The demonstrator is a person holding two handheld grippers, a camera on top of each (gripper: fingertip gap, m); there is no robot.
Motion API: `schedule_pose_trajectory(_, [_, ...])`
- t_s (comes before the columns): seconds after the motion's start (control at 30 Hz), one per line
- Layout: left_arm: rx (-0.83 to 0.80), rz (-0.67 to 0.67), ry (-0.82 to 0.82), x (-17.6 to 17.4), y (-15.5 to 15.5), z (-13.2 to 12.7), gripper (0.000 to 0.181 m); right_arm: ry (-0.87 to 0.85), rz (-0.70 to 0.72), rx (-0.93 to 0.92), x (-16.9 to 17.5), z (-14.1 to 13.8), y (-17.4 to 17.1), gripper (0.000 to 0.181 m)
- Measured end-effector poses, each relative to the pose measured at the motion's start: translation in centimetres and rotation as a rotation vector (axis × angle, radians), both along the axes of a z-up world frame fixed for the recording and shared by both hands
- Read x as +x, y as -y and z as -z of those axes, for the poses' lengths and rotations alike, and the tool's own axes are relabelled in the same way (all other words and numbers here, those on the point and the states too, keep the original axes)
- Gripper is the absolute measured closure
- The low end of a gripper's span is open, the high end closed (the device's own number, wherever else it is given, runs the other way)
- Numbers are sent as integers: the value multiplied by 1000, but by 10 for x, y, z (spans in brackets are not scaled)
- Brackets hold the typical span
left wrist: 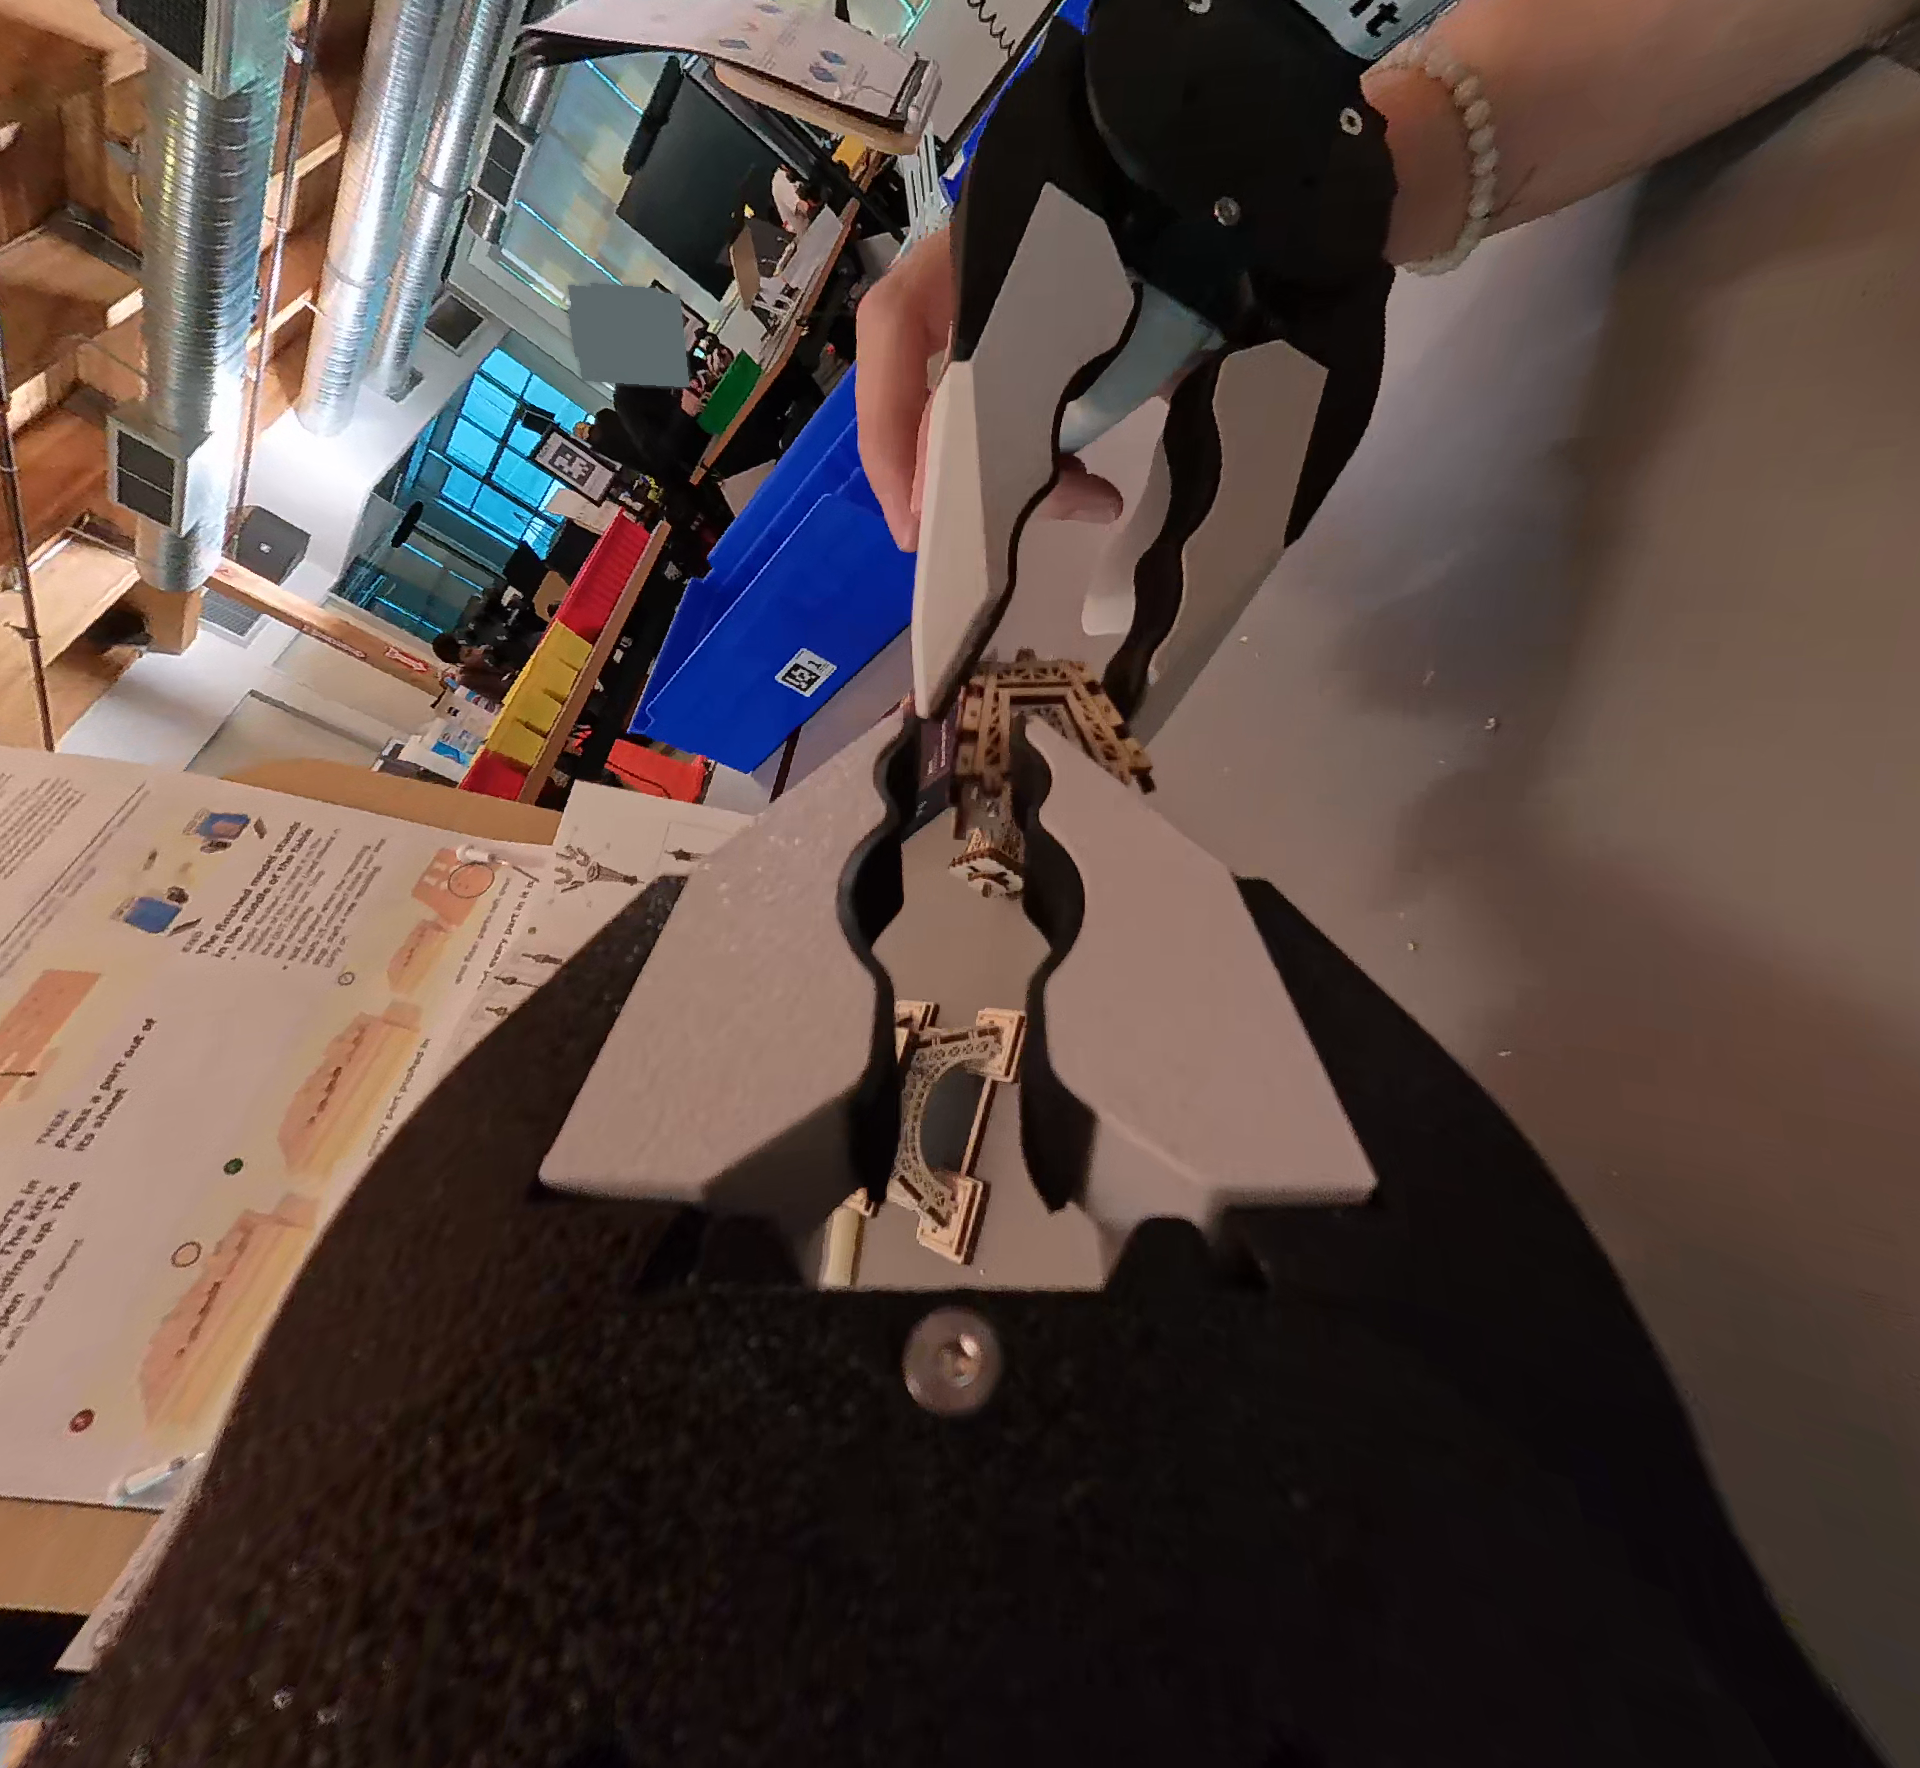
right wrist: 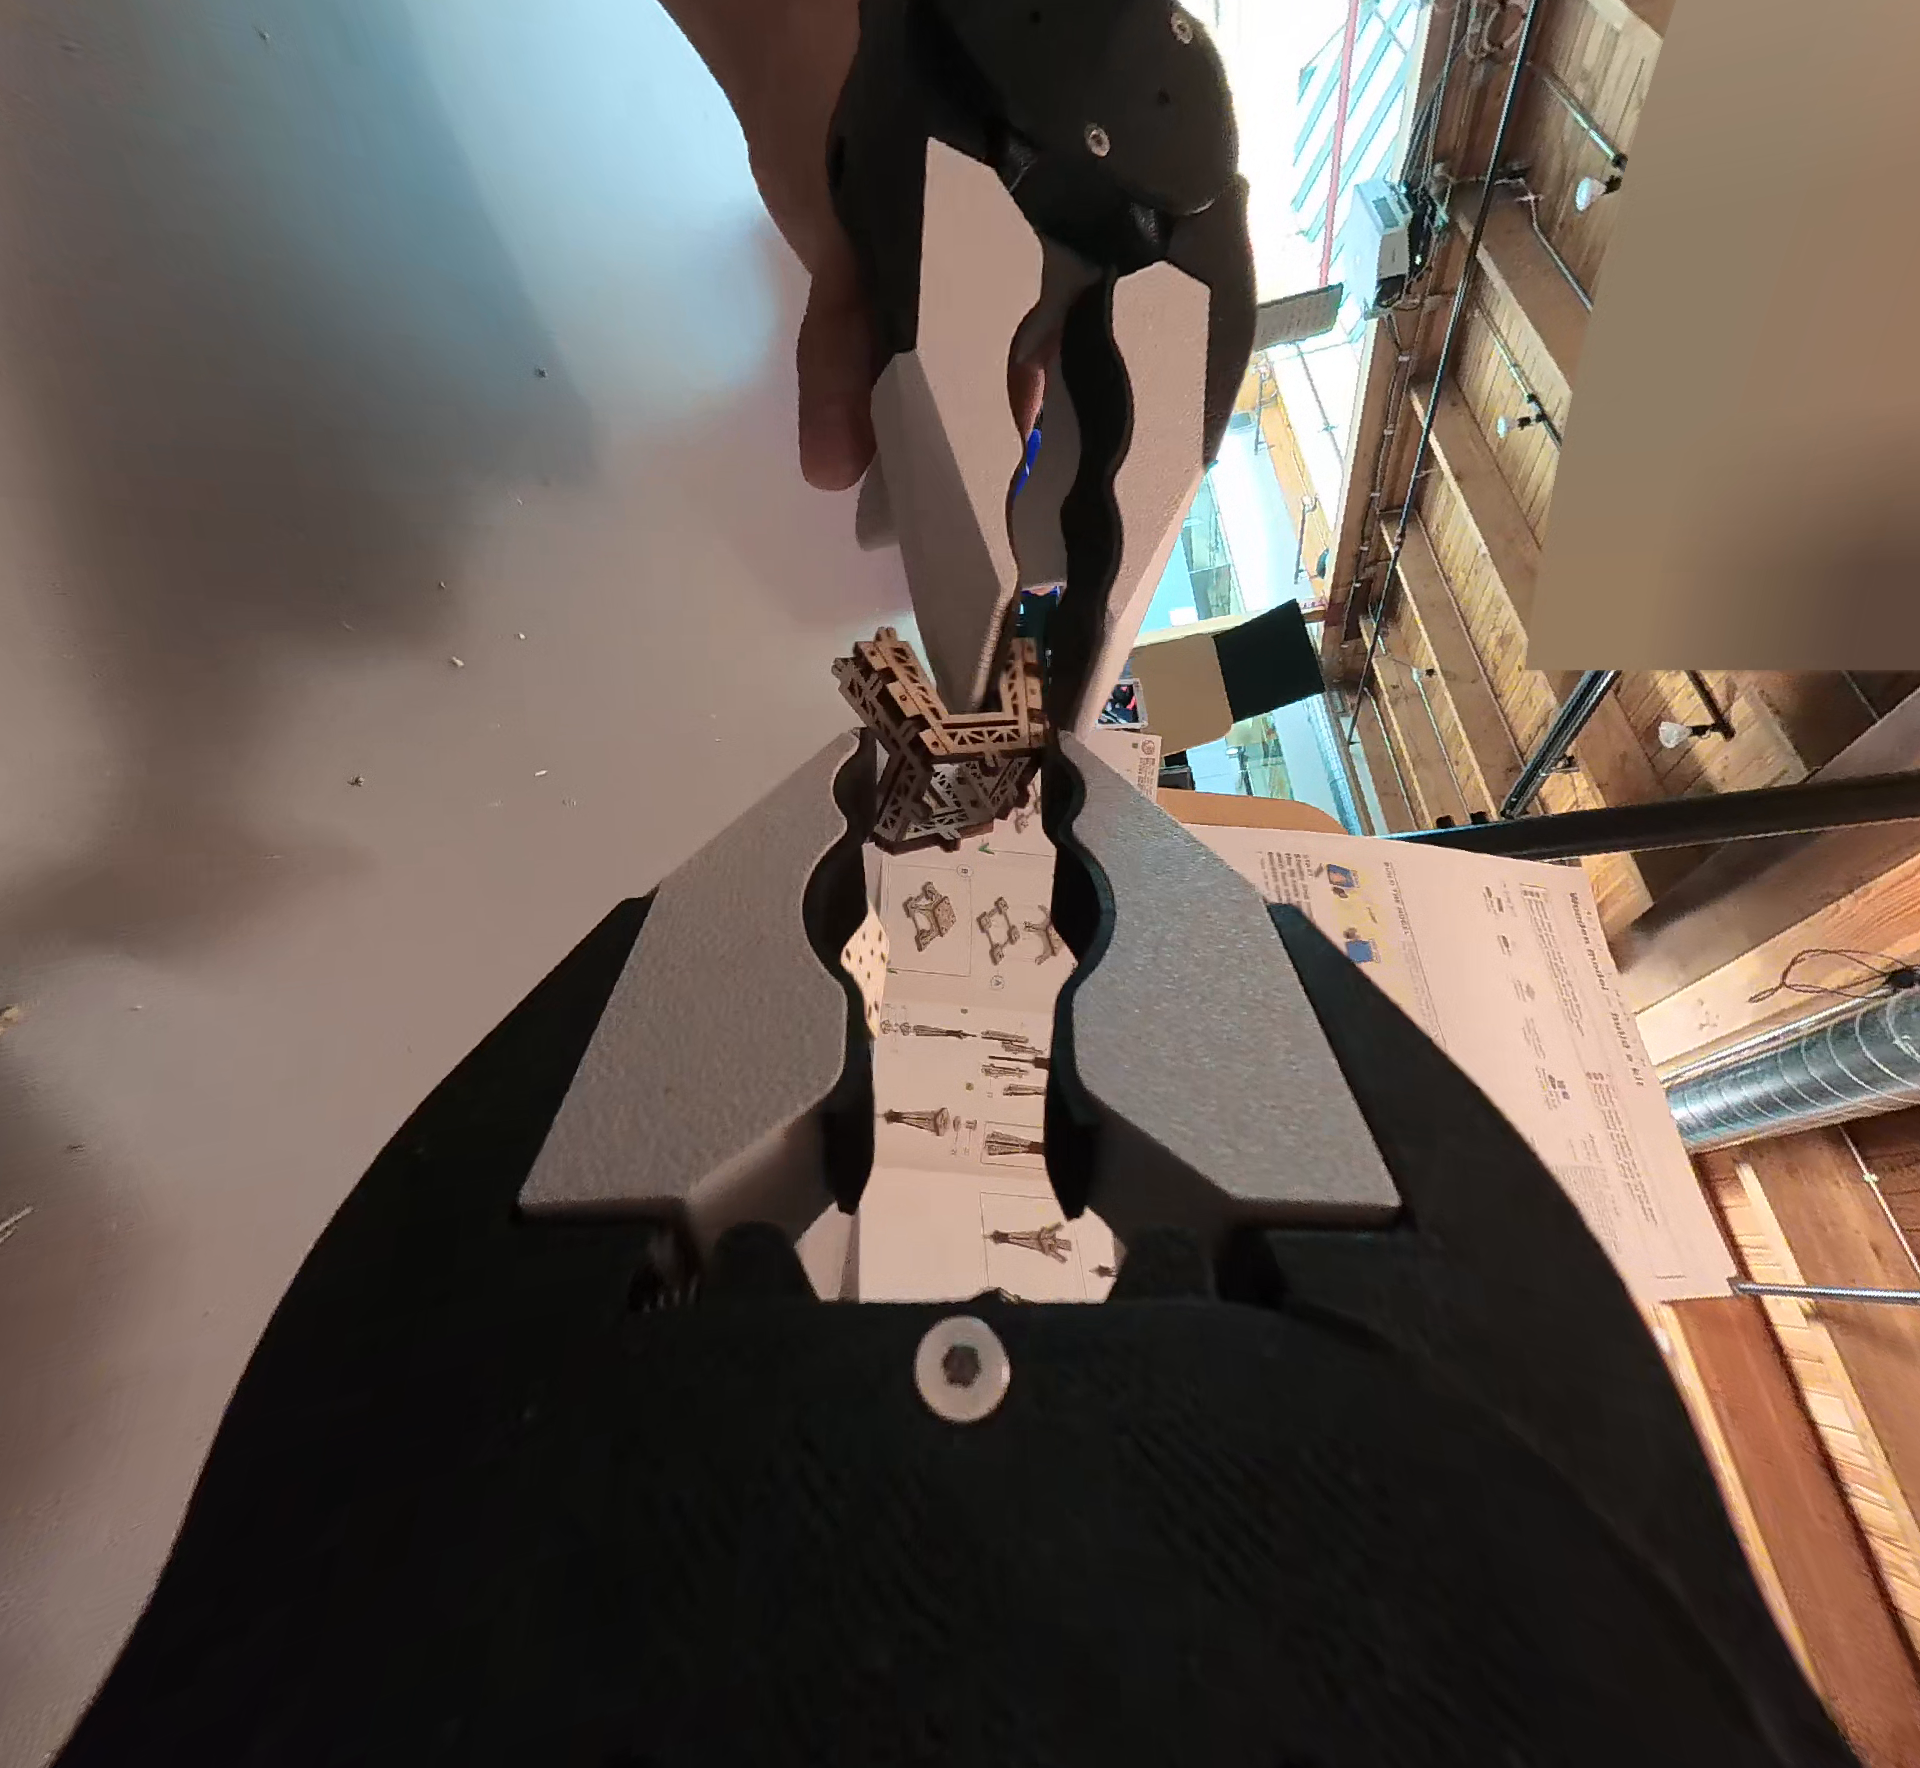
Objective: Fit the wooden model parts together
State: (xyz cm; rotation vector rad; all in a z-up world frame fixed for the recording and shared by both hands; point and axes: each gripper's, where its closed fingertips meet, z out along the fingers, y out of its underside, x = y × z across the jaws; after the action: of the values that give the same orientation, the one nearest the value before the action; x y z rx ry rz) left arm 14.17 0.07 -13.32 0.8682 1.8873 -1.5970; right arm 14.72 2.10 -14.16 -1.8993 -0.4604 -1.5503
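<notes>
A small wooden lattice model point(left wrist: 1049, 705) is held in the air between both grippers, above the grey table point(left wrist: 1558, 835). My left gripper point(left wrist: 977, 742) reaches in from below and is shut on its narrower lower section point(left wrist: 987, 845). My right gripper point(left wrist: 1034, 690) comes from above, its fingers on either side of the square lattice frame. In the right wrist view the model point(right wrist: 945, 762) sits between my right gripper's point(right wrist: 961, 757) fingertips, and the left gripper point(right wrist: 1023, 695) pinches one arm of the frame from above. A wooden arch part point(left wrist: 945, 1126) lies on the table below.
Printed instruction sheets point(left wrist: 260, 1043) lie left of the work spot and also show in the right wrist view point(right wrist: 1351, 991). Blue bins point(left wrist: 790, 596) stand behind. A small perforated wooden piece point(right wrist: 868, 970) shows between my right fingers. A person's hands hold both grippers. The grippers are tip to tip, or close to it.
</notes>
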Motion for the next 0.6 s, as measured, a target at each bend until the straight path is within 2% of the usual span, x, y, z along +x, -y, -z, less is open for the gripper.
schedule_pose_trajectory(0.3, [-5,-24,70,3,1,-2,166,-28,6,23,1,-1,2,153])
schedule_pose_trajectory(0.43, [50,-68,125,7,1,4,173,-79,44,28,7,4,8,153])
schedule_pose_trajectory(0.6, [58,-126,220,14,4,6,169,-90,81,11,12,8,11,153])
